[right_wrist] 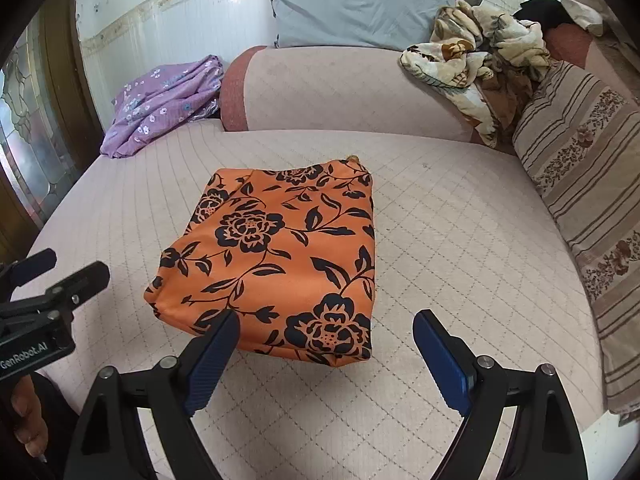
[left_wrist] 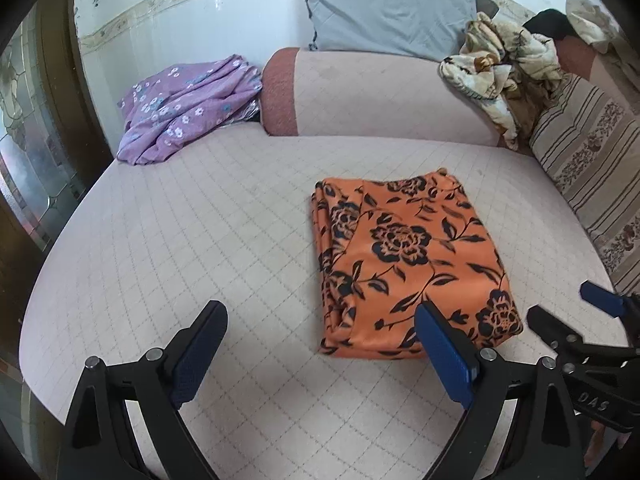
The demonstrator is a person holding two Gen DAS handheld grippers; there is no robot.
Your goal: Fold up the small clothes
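Observation:
An orange garment with black flowers [left_wrist: 412, 264] lies folded into a neat rectangle on the quilted pink sofa seat [left_wrist: 200, 240]; it also shows in the right wrist view [right_wrist: 280, 256]. My left gripper [left_wrist: 320, 324] is open and empty, just in front of the garment's near left edge. My right gripper [right_wrist: 326, 332] is open and empty, over the garment's near right corner. Each gripper shows at the edge of the other's view: the right gripper [left_wrist: 568, 312] and the left gripper [right_wrist: 68, 268].
A crumpled purple flowered cloth [left_wrist: 184, 108] lies at the back left of the seat. A beige flowered blanket [left_wrist: 500, 76] is heaped on the backrest [left_wrist: 380, 96] at the right. A grey pillow [left_wrist: 388, 4] stands behind. A striped cushion [left_wrist: 592, 176] lines the right side.

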